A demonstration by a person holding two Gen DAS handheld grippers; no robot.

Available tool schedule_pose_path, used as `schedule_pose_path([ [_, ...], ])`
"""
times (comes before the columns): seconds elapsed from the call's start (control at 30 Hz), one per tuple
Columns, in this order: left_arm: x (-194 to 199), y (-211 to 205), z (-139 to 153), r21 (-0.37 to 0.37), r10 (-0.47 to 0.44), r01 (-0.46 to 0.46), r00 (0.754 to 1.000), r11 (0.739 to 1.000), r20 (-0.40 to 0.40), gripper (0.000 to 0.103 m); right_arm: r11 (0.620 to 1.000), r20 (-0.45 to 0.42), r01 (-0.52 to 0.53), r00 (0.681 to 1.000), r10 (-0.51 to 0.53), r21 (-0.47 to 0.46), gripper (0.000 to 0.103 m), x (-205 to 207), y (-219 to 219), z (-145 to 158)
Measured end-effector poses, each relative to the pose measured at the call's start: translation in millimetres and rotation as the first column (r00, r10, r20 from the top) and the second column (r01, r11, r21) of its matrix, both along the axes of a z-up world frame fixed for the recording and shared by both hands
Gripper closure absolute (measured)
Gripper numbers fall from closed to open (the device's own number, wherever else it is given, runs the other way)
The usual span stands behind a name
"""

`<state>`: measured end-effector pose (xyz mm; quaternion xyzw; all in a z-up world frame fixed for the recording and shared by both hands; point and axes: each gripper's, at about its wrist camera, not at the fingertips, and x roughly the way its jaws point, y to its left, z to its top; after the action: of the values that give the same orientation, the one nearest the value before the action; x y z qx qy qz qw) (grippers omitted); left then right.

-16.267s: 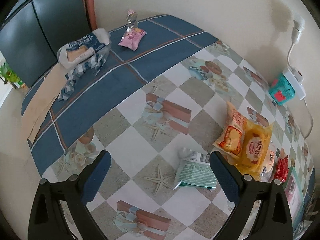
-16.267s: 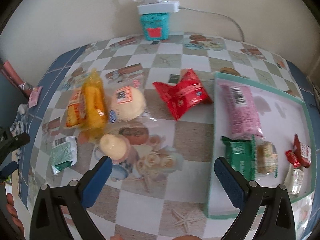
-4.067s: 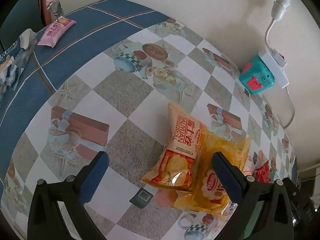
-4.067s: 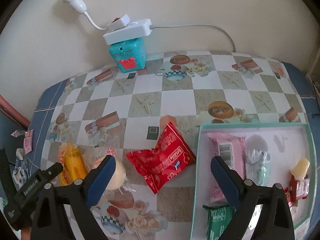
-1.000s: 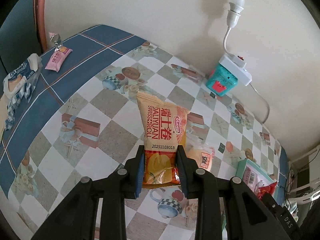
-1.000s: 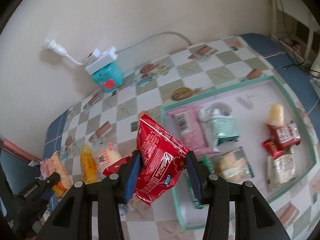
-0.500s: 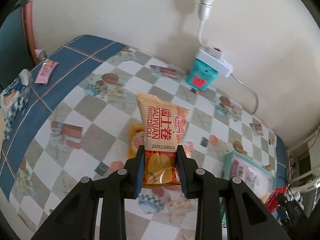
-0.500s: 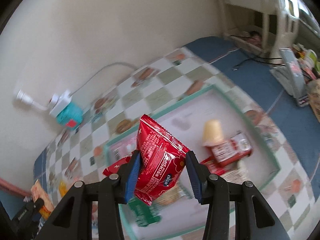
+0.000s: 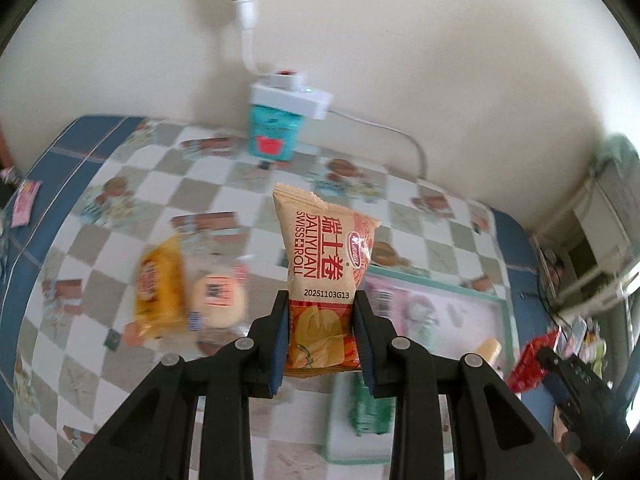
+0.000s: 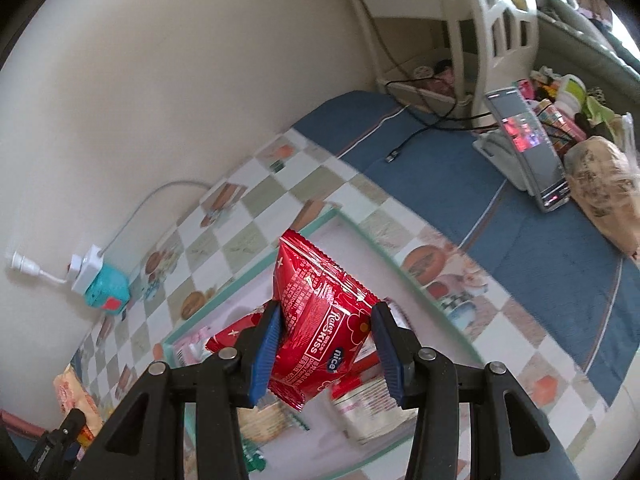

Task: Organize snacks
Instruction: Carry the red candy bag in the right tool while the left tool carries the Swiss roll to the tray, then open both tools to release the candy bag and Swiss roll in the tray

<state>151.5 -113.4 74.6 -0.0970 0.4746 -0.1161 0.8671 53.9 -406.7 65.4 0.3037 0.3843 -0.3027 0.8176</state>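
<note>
the orange swiss roll packet (image 9: 325,276), which lay on the table (image 9: 120,184) seconds ago, is now clamped and lifted in the left tool (image 9: 321,340). the red snack packet (image 10: 320,320) is likewise off the table, gripped by the right tool (image 10: 325,350), which has swung over the teal-rimmed tray (image 10: 404,268).

Roughly nine snack packs (image 9: 326,280), one tray (image 9: 436,280).

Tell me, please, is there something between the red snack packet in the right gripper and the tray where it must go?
Nothing visible blocks it. The right gripper holds the red packet in the air over the green-rimmed tray. Snacks already lie in the near part of the tray, but the far part beyond the packet is bare.
</note>
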Motion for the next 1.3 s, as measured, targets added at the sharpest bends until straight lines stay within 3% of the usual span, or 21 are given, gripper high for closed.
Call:
schedule_pose_path([
  [0.27,-15,-72,4,0.029,-0.164,0.163,0.986,0.986,0.017,0.071,0.997,0.029,0.047,0.999,-0.045,-0.065,0.055,-7,-29,7],
  [0.5,-20,-122,-11,0.062,-0.271,0.271,0.963,0.961,-0.013,0.071,0.995,0.034,0.031,0.999,-0.028,-0.092,0.054,2,-40,-6],
  [0.97,-9,-163,-45,0.085,-0.334,0.34,0.939,0.937,-0.081,0.071,0.994,-0.061,0.014,0.998,-0.021,-0.109,0.054,22,-52,-50],
  [1.3,-8,-163,-51,0.08,-0.333,0.341,0.938,0.937,-0.101,0.071,0.995,-0.06,-0.018,0.998,0.013,-0.096,0.054,29,-44,-53],
])
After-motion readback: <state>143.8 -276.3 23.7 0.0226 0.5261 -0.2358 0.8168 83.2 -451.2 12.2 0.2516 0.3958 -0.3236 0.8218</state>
